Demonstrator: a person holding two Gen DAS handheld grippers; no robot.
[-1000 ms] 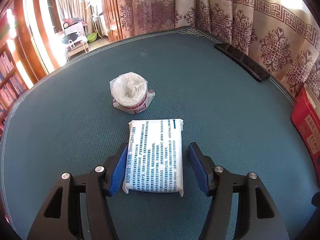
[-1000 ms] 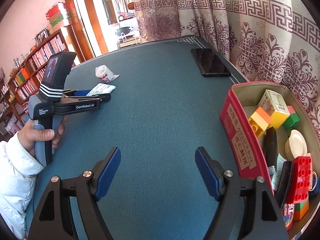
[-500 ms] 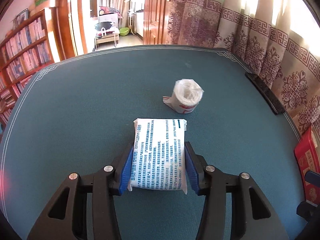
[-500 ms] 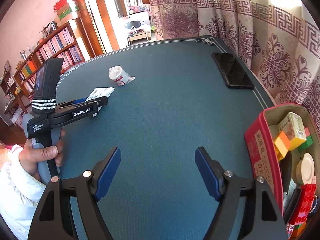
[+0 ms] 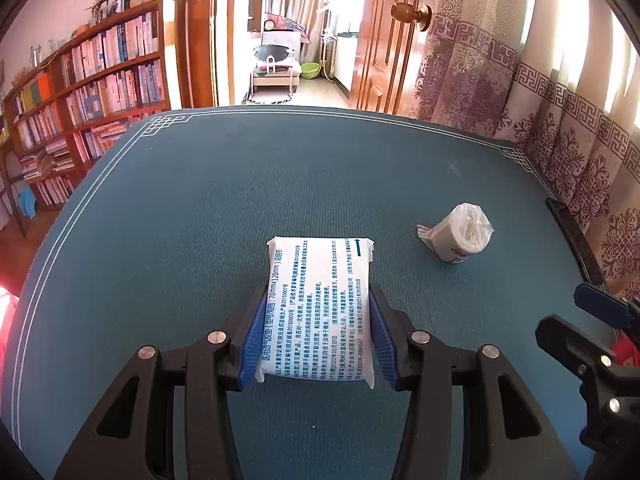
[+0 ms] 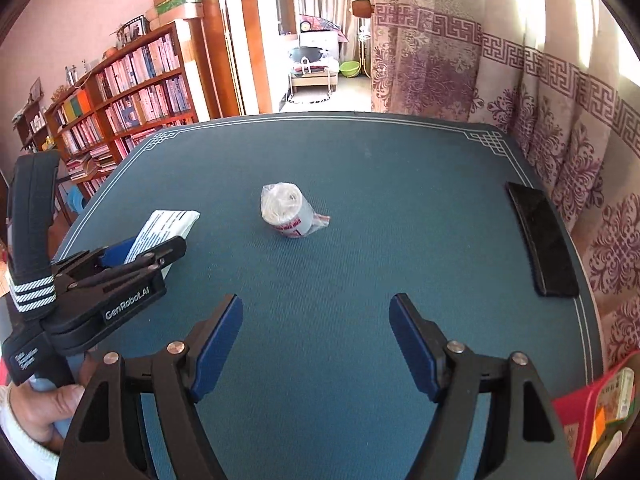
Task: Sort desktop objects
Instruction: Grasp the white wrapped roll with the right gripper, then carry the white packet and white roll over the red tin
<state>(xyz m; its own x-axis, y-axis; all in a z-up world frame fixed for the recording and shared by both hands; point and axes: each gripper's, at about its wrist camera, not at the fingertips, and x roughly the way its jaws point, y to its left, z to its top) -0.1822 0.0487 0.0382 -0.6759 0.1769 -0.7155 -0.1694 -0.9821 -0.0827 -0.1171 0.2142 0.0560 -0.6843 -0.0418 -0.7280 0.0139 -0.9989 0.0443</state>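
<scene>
Left gripper (image 5: 316, 332) is clamped on the white printed sachet (image 5: 318, 304), blue pads (image 5: 256, 336) pressing its two long edges near the end closest to the camera. The pack lies flat over the blue-green table (image 5: 200, 220); can't tell from either view whether it is lifted clear or resting on the cloth. It reads as a sealed dressing pouch: light, soft, slightly pillowy, film skin. Judgement: it will buckle if squeezed hard and could slide out of the pads if swung fast, so an edge-on pinch with moderate force is right. Far half overhangs the jaws and may droop.

Middle of the table: plastic-wrapped bandage roll (image 6: 286, 210), lying on its side, loose wrapper tail toward the right. Well apart from the sachet. Looks light and squashy, wrapper slippery. Best hold is across the round body, not the crinkled tail.

Right gripper (image 6: 316, 344) has nothing between its pads, jaws closing a little but wide apart, aimed roughly at the roll.

Far right edge: black phone (image 6: 540, 240), flat, stiff, thin, near the curtain. Hard to pinch off the cloth; take it across the narrow width.

Bottom right corner: red box (image 6: 572, 420), partly in view, already holding items; likely the drop target.
</scene>
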